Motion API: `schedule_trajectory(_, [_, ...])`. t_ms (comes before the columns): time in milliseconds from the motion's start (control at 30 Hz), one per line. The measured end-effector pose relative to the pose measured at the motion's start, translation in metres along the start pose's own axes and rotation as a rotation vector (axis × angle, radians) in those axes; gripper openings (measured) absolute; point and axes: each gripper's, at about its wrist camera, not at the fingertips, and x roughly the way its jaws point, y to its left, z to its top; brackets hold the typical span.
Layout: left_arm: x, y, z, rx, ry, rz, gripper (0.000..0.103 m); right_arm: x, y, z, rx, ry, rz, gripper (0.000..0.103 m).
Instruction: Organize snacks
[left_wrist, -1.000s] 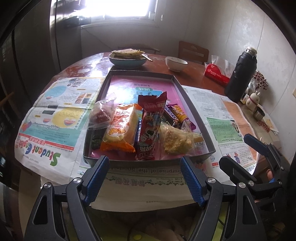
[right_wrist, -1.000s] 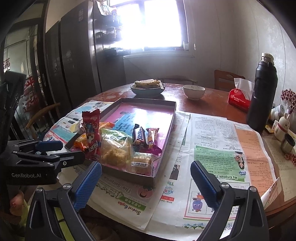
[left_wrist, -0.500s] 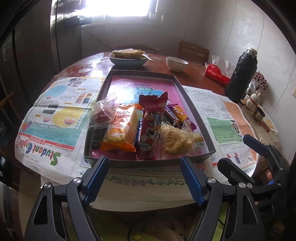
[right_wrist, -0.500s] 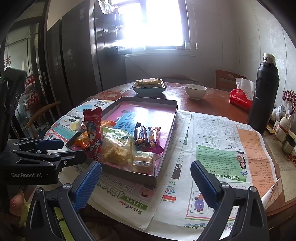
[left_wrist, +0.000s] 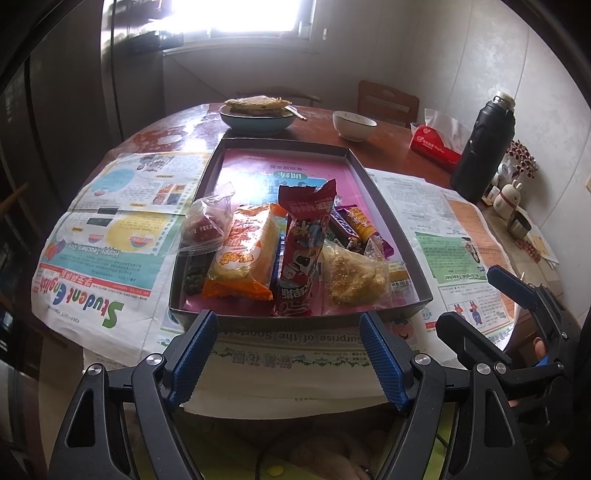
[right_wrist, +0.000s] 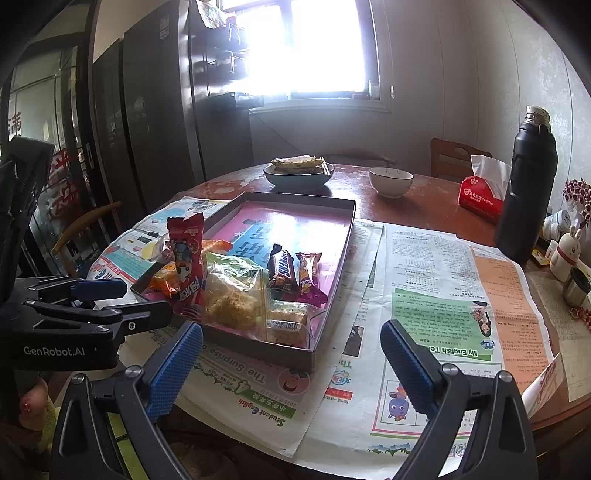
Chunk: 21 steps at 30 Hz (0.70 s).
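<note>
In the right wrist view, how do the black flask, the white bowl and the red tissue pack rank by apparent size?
1. black flask, clearly largest
2. red tissue pack
3. white bowl
The last two look nearly alike, so their order is unsure.

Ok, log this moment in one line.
left gripper: open, empty | right gripper: open, empty | snacks: piled in tray | none picked

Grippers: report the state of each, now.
Left gripper: open, holding nothing.
Right gripper: open, holding nothing.
</note>
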Motion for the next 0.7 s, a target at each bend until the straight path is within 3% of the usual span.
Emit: schedule_trajectory(700, [0.0005, 0.0006, -0.0011, 0.011, 0.005, 0.013, 0.08, 0.0004, -0.0003, -0.0005, 0.007, 0.0, -0.005, 0.098])
